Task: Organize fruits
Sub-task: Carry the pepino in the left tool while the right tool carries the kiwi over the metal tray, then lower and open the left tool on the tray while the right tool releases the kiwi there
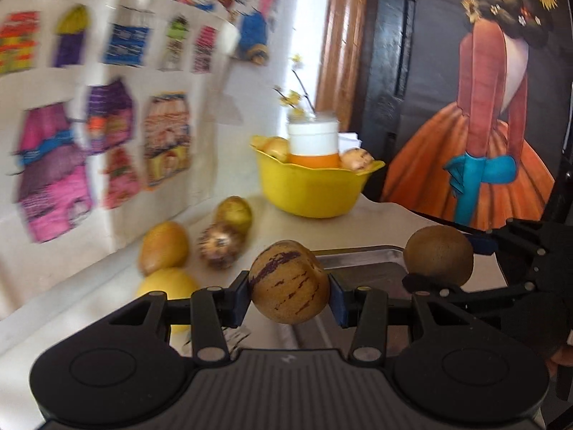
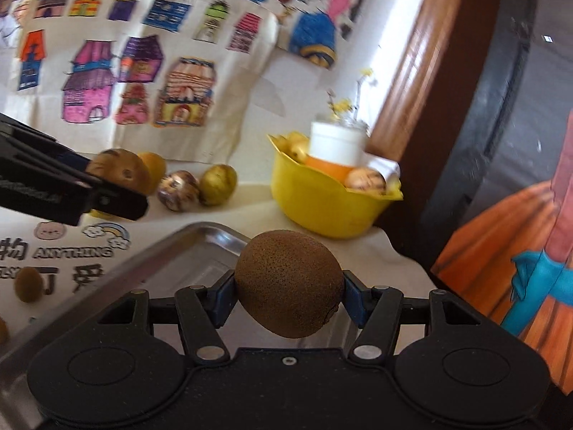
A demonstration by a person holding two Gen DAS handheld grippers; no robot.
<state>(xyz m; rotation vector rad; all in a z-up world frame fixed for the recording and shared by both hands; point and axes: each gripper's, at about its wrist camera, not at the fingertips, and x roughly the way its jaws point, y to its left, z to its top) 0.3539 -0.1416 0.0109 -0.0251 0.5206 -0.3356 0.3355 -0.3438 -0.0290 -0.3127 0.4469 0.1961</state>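
My left gripper (image 1: 289,292) is shut on a tan pepino melon with purple stripes (image 1: 289,281), held above the near end of a steel tray (image 1: 358,252). My right gripper (image 2: 288,295) is shut on a brown kiwi (image 2: 288,285) over the same tray (image 2: 200,247). In the left wrist view that kiwi (image 1: 439,256) shows at the right in the other gripper. In the right wrist view the left gripper's dark arm (image 2: 53,188) enters from the left with the pepino (image 2: 118,172) at its tip. A yellow bowl (image 1: 309,191) (image 2: 322,204) stands at the back.
The bowl holds a white and orange jar (image 1: 313,141), flower twigs and several fruits. Loose fruits (image 1: 222,245) lie by the wall of drawings on the left. A small kiwi (image 2: 28,285) rests on the printed mat. A dark painted panel (image 1: 483,107) stands on the right.
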